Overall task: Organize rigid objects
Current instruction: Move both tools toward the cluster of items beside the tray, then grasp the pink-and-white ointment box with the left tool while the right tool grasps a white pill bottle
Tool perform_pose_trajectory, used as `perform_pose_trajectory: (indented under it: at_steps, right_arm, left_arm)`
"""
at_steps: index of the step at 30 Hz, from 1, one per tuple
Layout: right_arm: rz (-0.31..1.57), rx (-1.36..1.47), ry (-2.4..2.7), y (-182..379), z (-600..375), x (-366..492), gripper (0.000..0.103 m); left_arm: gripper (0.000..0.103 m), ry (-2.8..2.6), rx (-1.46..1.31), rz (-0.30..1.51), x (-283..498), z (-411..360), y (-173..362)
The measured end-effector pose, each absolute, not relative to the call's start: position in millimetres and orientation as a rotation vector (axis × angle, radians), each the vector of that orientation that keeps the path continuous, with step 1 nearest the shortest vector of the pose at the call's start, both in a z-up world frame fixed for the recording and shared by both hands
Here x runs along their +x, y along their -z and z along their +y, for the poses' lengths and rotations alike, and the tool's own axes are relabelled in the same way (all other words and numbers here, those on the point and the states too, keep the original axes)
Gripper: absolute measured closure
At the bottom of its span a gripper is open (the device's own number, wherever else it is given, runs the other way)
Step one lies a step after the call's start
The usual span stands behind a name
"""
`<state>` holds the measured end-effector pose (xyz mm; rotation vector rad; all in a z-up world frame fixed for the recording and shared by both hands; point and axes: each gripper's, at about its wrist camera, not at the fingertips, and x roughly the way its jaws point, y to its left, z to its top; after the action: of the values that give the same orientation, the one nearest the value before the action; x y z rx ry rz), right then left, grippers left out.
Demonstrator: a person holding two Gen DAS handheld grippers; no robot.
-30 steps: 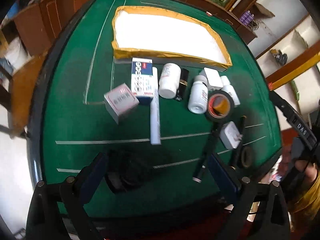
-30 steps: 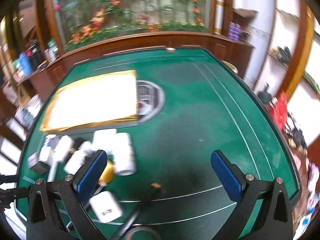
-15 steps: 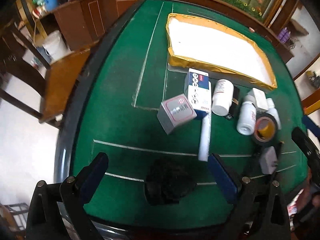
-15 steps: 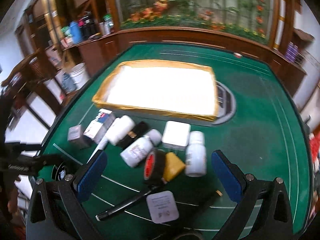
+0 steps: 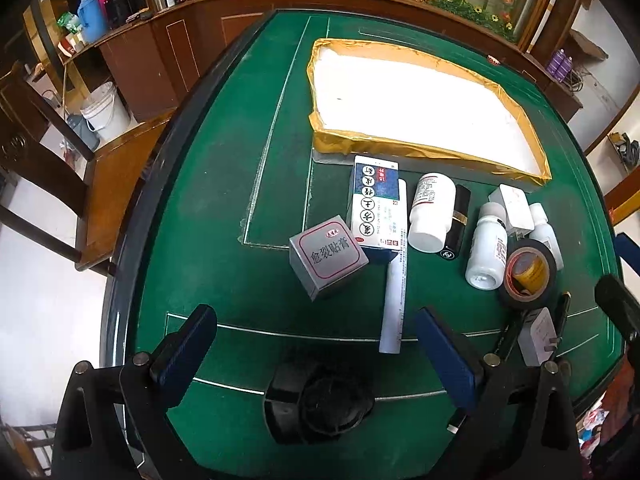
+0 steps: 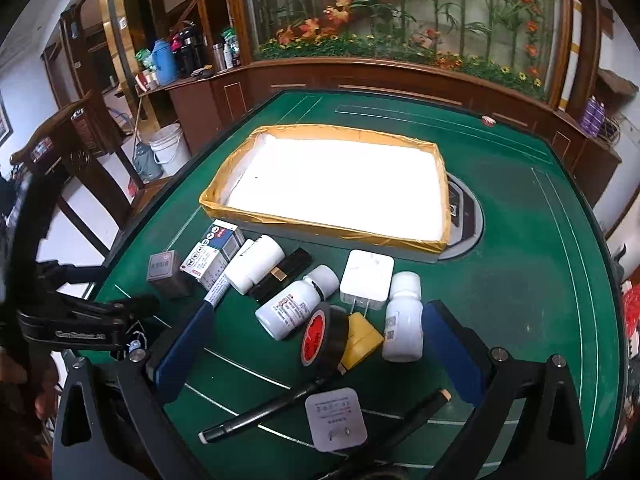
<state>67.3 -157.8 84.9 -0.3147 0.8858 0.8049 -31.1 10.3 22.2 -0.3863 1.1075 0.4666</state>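
Note:
A shallow tray with yellow rim (image 5: 400,148) (image 6: 320,230) and white inside lies on the green table. In front of it lie a grey box (image 5: 328,256), a blue-white medicine box (image 5: 376,204), a white tube (image 5: 394,300), white bottles (image 5: 432,212) (image 6: 296,306), black tape roll (image 5: 528,274) (image 6: 322,334), white chargers (image 6: 367,274) (image 6: 336,418) and a black pen (image 6: 264,410). A black round object (image 5: 320,402) lies by my left gripper (image 5: 316,354), which is open and empty. My right gripper (image 6: 316,354) is open and empty above the tape roll.
The table edge (image 5: 132,248) curves at the left, with a wooden chair (image 5: 60,184) and a white bucket (image 5: 104,114) beyond. A wooden counter (image 6: 400,80) and plants stand behind. The left gripper shows in the right wrist view (image 6: 88,320).
Both grippers have swung leftward and pulled back, so the tray and objects sit more centred. Nothing on the table has moved; both grippers stay open.

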Motion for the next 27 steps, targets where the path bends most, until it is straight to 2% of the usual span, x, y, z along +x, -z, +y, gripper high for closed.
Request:
perform_pose_trajectory:
  at_steps: [5, 13, 15, 19, 21, 22, 23, 25, 27]
  right_arm:
    - [0.89, -0.311, -0.785, -85, -165, 68, 0.0]
    - [0.906, -0.313, -0.784, -83, -169, 66, 0.0]
    - [0.91, -0.315, -0.784, -83, -168, 67, 0.0]
    - [0.916, -0.312, -0.777, -82, -170, 69, 0.0]
    - [0.921, -0.31, -0.774, -81, -172, 71, 0.0]
    - [0.923, -0.309, -0.772, -81, -173, 71, 0.0]
    - [0.924, -0.308, -0.77, -81, -174, 72, 0.0]
    - [0.929, -0.31, -0.763, -79, -176, 74, 0.0]
    - [0.931, -0.311, -0.751, -78, -179, 78, 0.0]
  left_arm:
    - [0.006, -0.458, -0.396, 1.128, -25, 13, -14]
    - [0.007, -0.467, -0.422, 1.132, -21, 21, -6]
    - [0.009, -0.466, -0.434, 1.139, -20, 23, -3]
    - [0.021, -0.457, -0.443, 1.154, -16, 24, 2]
    - [0.031, -0.44, -0.447, 1.161, -14, 24, 6]
    - [0.043, -0.428, -0.45, 1.164, -13, 24, 8]
    - [0.066, -0.414, -0.451, 1.17, -12, 23, 10]
    - [0.092, -0.403, -0.457, 1.182, -10, 22, 14]
    - [0.094, -0.396, -0.472, 1.178, -12, 22, 15]
